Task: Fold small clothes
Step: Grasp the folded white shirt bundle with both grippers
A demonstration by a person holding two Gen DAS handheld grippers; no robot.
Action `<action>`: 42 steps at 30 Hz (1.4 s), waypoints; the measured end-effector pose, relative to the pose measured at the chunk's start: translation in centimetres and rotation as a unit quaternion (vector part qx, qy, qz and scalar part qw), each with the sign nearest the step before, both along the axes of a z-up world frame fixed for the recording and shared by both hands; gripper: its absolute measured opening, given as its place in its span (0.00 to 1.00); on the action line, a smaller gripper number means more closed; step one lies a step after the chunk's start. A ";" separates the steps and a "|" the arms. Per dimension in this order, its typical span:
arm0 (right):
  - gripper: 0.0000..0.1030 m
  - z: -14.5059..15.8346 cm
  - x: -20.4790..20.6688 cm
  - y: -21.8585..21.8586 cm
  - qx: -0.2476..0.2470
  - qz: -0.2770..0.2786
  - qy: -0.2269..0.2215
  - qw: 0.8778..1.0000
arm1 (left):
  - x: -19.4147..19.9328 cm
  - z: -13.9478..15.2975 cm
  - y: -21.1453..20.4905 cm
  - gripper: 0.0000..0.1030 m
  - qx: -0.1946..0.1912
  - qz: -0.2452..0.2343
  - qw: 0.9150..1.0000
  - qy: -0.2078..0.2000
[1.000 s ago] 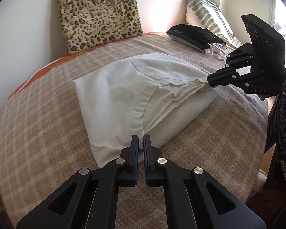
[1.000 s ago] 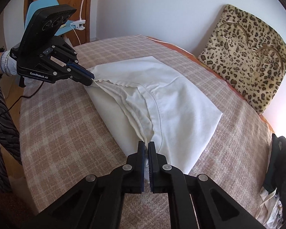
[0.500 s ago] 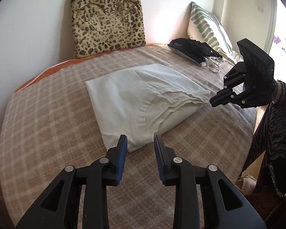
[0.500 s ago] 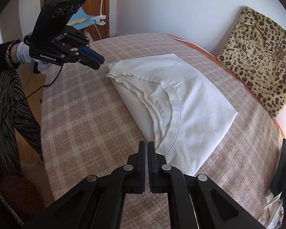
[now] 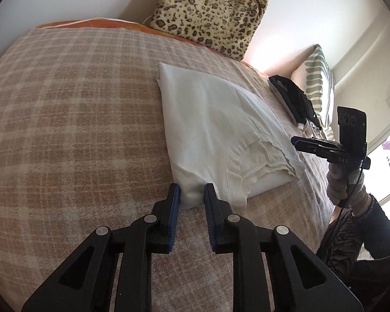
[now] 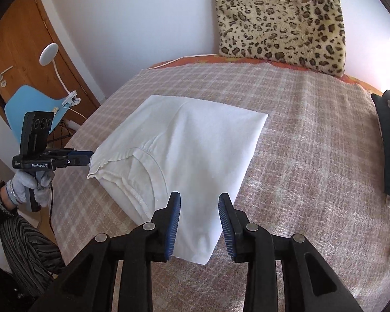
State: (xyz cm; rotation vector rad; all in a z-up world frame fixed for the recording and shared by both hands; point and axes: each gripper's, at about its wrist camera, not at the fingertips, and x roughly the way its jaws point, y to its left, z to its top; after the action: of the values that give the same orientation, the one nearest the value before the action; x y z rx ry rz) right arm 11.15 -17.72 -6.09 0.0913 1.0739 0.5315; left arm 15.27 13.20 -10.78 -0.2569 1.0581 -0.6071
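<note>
white garment [image 6: 195, 156] folded, waistband ruffled

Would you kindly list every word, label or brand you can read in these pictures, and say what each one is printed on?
"GenRobot.AI": white lettering on the side of the left gripper, seen from the right wrist view.
"DAS": pale lettering on the side of the right gripper, seen from the left wrist view.
A smaller line of print above "GenRobot.AI" is too small to read.
No text shows on the white garment, the leopard cushion or the plaid blanket.
</note>
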 end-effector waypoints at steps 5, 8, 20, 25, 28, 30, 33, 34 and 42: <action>0.32 -2.1 -0.1 1.0 -0.052 0.026 0.032 0.998 | -1.2 -0.1 -0.1 0.13 0.044 -0.011 0.999 -0.008; 0.32 -1.6 -0.5 0.6 -0.039 0.037 0.035 0.998 | -1.8 0.6 1.1 0.13 0.032 0.013 0.999 -0.005; 0.54 -2.7 4.8 -4.5 0.130 -0.092 0.079 0.984 | -3.0 1.6 0.7 0.52 -0.102 0.132 0.983 0.081; 0.56 -4.5 6.6 -4.4 0.161 -0.110 0.111 0.974 | -3.9 0.7 0.2 0.52 -0.158 0.177 0.966 0.103; 0.57 -5.3 7.5 -4.2 0.182 -0.122 0.122 0.968 | -4.0 -0.1 0.0 0.52 -0.180 0.202 0.956 0.115; 0.57 -5.6 8.0 -4.2 0.194 -0.126 0.126 0.965 | -4.0 -1.0 0.0 0.52 -0.198 0.214 0.948 0.126; 0.56 -6.1 8.4 -4.2 0.217 -0.132 0.125 0.959 | -3.9 -2.1 -0.3 0.52 -0.208 0.224 0.941 0.145; 0.55 -6.3 8.4 -4.2 0.225 -0.133 0.126 0.957 | -3.9 -2.0 -0.3 0.52 -0.211 0.227 0.941 0.137; 0.44 -7.1 9.3 -4.0 0.251 -0.134 0.128 0.950 | -3.0 -1.9 -1.2 0.52 -0.211 0.247 0.938 0.124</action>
State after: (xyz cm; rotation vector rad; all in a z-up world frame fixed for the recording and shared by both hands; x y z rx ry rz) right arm 20.42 -21.75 -13.20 0.7609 1.1334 0.5447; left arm 12.25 11.97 -12.63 -0.9664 1.0419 -0.3410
